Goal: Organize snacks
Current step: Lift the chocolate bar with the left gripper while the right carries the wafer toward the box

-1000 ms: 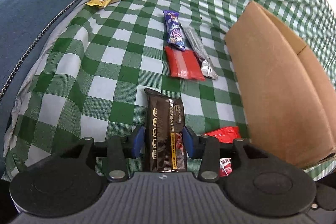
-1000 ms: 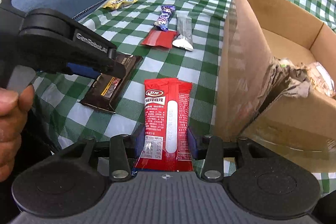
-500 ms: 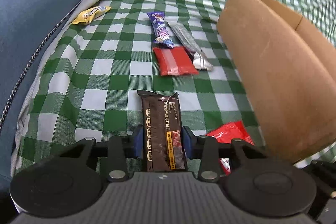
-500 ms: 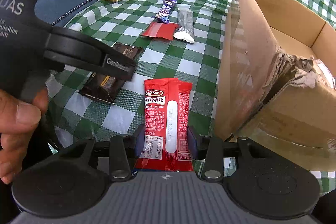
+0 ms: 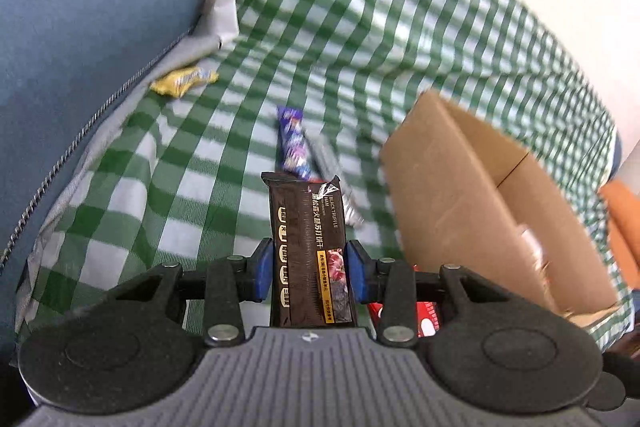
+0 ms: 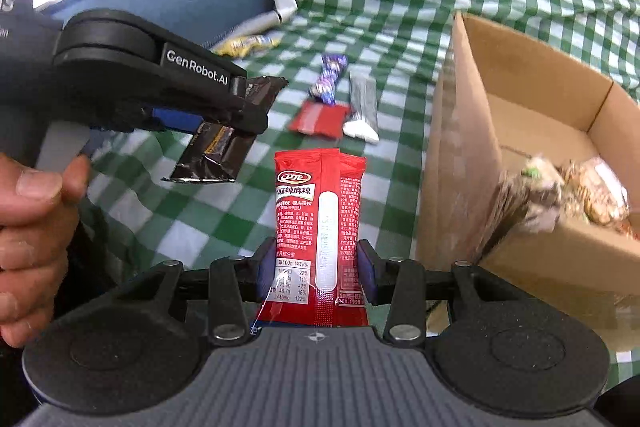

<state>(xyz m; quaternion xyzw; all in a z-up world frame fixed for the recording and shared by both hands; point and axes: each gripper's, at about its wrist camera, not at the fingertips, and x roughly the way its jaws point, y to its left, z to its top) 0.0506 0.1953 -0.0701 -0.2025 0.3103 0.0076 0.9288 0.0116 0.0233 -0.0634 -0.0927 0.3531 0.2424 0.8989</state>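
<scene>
My left gripper [image 5: 310, 269] is shut on a dark brown snack bar [image 5: 308, 243] and holds it in the air above the checked cloth. It also shows in the right wrist view [image 6: 224, 135], left of centre, with the brown bar [image 6: 216, 155] hanging from it. My right gripper [image 6: 316, 273] is shut on a red snack packet [image 6: 318, 219], lifted beside the open cardboard box [image 6: 520, 131]. The box [image 5: 480, 195] stands to the right and holds several wrapped snacks [image 6: 580, 191].
On the green checked cloth [image 6: 360, 7] lie a purple bar [image 6: 330, 79], a silver bar [image 6: 362, 107], a flat red packet [image 6: 318, 119] and a yellow packet [image 6: 244, 45]. A blue cushion [image 5: 80, 47] lies at the left. A person's hand [image 6: 32, 227] holds the left gripper.
Both grippers have lifted their snacks off the cloth. The left gripper has risen and tilted up with the brown bar. The right gripper has raised the red packet next to the box.
</scene>
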